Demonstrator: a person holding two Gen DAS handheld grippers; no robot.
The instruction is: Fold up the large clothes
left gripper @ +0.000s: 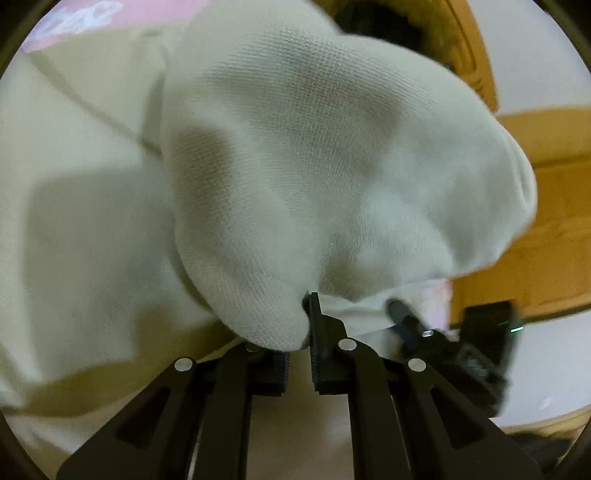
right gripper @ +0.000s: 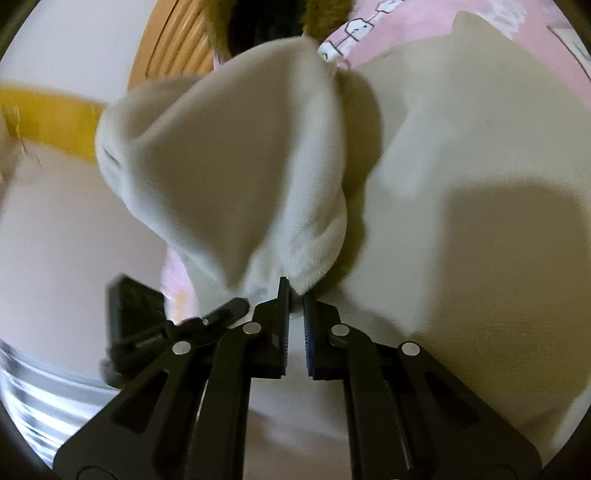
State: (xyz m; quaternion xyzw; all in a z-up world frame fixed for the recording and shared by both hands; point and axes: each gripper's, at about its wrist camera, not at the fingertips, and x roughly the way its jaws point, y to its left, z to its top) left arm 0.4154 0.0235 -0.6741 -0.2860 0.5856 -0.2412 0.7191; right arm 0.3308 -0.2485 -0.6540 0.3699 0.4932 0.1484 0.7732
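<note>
My left gripper (left gripper: 301, 314) has its jaws drawn narrow, nipped on a fold of the cream garment (left gripper: 303, 155). The cloth leaves the fingertips and swells upward and away from me in a big rounded bulge, its coarse weave sharp near the tips and blurred further out. More of the same garment lies spread flat on the bed (left gripper: 546, 373), reaching toward its far edge, where a pink printed sheet (left gripper: 74, 22) shows beyond the cloth. On the other side of the bulge I see orange wooden furniture (left gripper: 546, 206), and close beside my own fingers the black body of my other tool.

My right gripper (right gripper: 295, 291) is likewise nearly closed, pinching an edge of the garment (right gripper: 229, 155) right at the tips of the pads. From there the cloth rises in a tall hooded fold, tilted away from the rest of the cloth, with a stitched hem at its upper edge. The remaining cloth lies flat across the bed beside the fold, and the pink sheet (right gripper: 424, 33) with its small printed figures peeks out at the far edge. A wooden frame (right gripper: 173, 48) and a yellow band (right gripper: 48, 110) stand beyond the bed's side.

Both lifted folds hang clear above the flat part of the garment, each starting exactly between a pair of jaws.
</note>
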